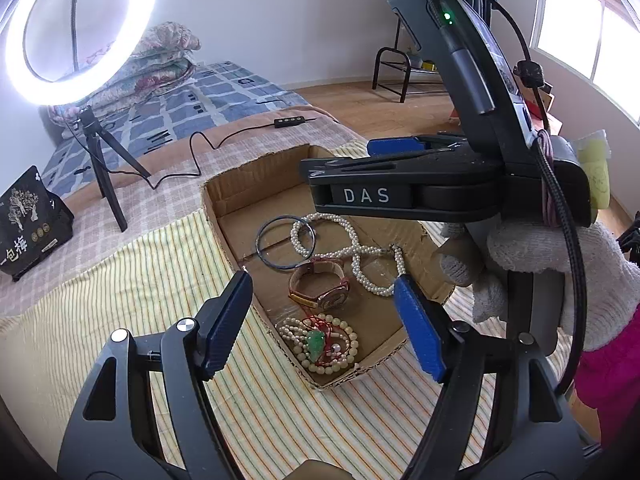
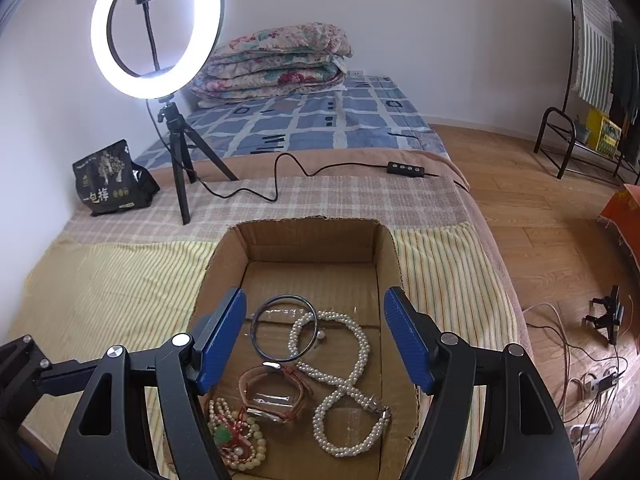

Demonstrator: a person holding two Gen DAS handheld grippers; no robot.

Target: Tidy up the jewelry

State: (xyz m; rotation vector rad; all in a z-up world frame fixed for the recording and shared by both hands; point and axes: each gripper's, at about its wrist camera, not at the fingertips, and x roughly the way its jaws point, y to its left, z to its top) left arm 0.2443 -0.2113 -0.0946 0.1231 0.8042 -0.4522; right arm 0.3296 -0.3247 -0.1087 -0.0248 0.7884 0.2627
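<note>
An open cardboard box [image 2: 312, 244] lies on the striped cloth and holds the jewelry. In it are a dark bangle [image 2: 258, 330], a long white pearl necklace [image 2: 352, 390], a pink-strapped watch [image 2: 274, 398] and a heap of bead bracelets with a green pendant [image 2: 224, 436]. My right gripper [image 2: 316, 344] is open and empty, hovering over the box above the bangle and pearls. My left gripper [image 1: 324, 320] is open and empty over the box's near end, above the watch [image 1: 320, 290] and the pendant [image 1: 316, 344]. The right gripper [image 1: 384, 172] also shows in the left wrist view, held in a gloved hand.
A lit ring light on a tripod [image 2: 180, 168] stands behind the box, its cable and remote [image 2: 406, 169] trailing across the bed. A black snack bag [image 2: 110, 178] sits at the left. Folded quilts [image 2: 276, 64] lie at the back. The bed edge and cables on the wooden floor [image 2: 580, 380] are at the right.
</note>
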